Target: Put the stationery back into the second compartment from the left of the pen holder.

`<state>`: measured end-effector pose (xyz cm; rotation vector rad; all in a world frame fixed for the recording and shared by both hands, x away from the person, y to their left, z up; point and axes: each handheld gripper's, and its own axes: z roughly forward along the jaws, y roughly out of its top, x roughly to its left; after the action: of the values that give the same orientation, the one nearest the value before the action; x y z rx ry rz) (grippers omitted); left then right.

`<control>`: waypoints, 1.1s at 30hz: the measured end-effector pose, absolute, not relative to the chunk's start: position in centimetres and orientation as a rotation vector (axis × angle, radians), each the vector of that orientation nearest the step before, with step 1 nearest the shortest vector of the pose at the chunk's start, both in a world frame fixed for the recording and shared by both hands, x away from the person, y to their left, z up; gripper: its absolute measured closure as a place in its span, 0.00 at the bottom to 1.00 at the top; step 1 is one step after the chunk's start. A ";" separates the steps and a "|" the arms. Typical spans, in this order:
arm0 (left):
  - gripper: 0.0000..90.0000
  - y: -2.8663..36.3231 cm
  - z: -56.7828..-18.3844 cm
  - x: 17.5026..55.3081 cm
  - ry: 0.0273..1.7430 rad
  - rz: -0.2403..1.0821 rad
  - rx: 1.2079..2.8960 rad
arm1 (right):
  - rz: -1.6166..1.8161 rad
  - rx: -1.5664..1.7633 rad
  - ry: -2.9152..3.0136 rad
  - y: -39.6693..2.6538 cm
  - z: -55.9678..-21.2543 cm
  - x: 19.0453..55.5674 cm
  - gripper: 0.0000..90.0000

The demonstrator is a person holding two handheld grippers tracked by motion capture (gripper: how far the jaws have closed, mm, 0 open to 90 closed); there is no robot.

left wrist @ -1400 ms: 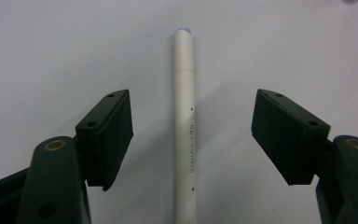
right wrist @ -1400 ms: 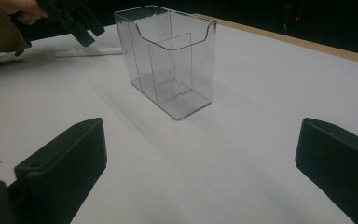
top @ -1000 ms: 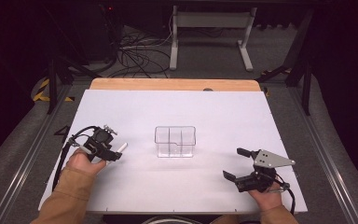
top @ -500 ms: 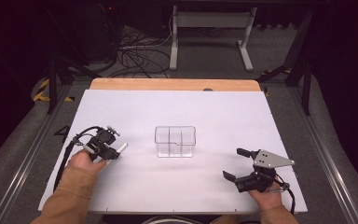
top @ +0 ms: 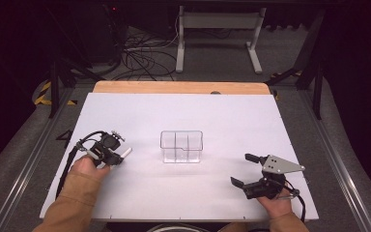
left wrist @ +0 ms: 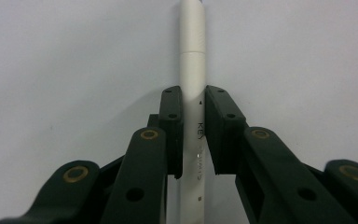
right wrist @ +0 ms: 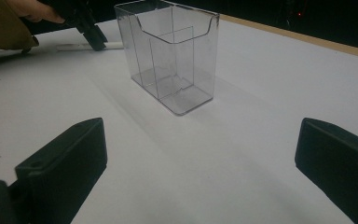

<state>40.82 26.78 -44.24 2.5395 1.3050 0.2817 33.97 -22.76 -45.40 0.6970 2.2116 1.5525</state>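
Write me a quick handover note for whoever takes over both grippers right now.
Left gripper: jaws have just been closing and now clamp a white marker lying flat on the white table.
Right gripper: open, holding nothing, resting at the table's near right.
Clear plastic holder: upright at mid-table, compartments look empty.
Done: marker gripped, not yet lifted.
Left: probably lift the marker and stand it in a compartment of the holder; the right gripper could steady it.

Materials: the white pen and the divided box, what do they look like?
White pen: looks like matte plastic, smooth barrel with a seam ring and printed black lettering. Divided box: clear rigid plastic, probably acrylic; glossy, see-through walls with bright edges and reflections.
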 end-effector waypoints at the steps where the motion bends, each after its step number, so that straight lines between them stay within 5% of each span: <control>1: 0.87 26.8 -44.2 40.8 1.306 0.279 2.542 | 1.553 0.696 2.212 -22.8 -45.4 34.0 0.03; 33: 0.87 28.1 -39.4 37.9 1.071 0.444 2.102 | 1.551 0.690 2.210 -22.7 -45.4 33.9 0.03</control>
<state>37.89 28.12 -39.44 2.1016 1.0711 0.4442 33.93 -22.74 -45.45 0.6902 2.2104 1.5506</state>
